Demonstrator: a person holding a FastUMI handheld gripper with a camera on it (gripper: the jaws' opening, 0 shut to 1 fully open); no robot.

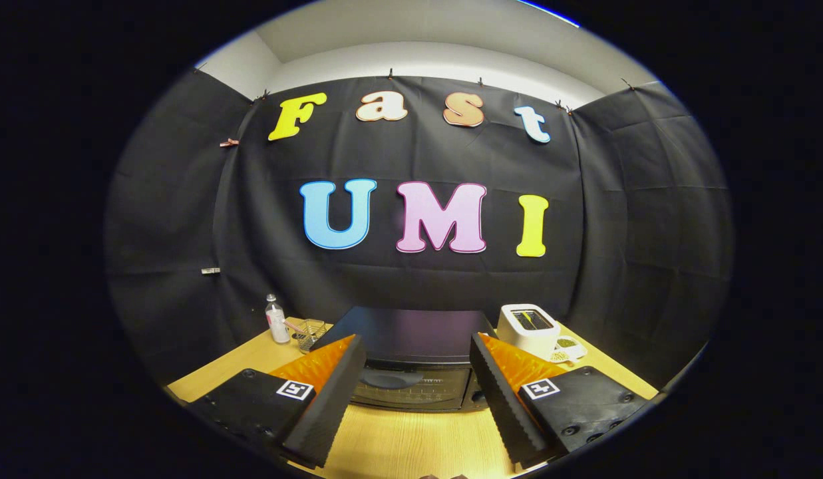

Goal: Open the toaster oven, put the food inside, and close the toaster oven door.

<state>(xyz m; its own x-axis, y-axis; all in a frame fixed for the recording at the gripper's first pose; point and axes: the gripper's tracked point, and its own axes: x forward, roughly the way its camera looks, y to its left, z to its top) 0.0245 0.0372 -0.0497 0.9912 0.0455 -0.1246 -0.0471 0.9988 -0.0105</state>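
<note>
One toaster oven (pixel 411 362) is sitting toward the tabletop's (pixel 411 442) back edge, door shut, front facing the gripper (pixel 411 392), long axis running left-right. Gripper fingers are standing apart, nothing btwn them. Wire basket (pixel 311 332) w/ unclear contents and one bottle (pixel 276 319) are sitting near back-left corner; one white toaster (pixel 531 327) near back-right.

We see the toaster oven (pixel 411 366) only in part: the gripper (pixel 416 376) fingers, spread wide with nothing between them, cover its sides. The wire basket (pixel 310 332) beside the bottle (pixel 276 320) holds something, perhaps utensils, too small to tell.
</note>
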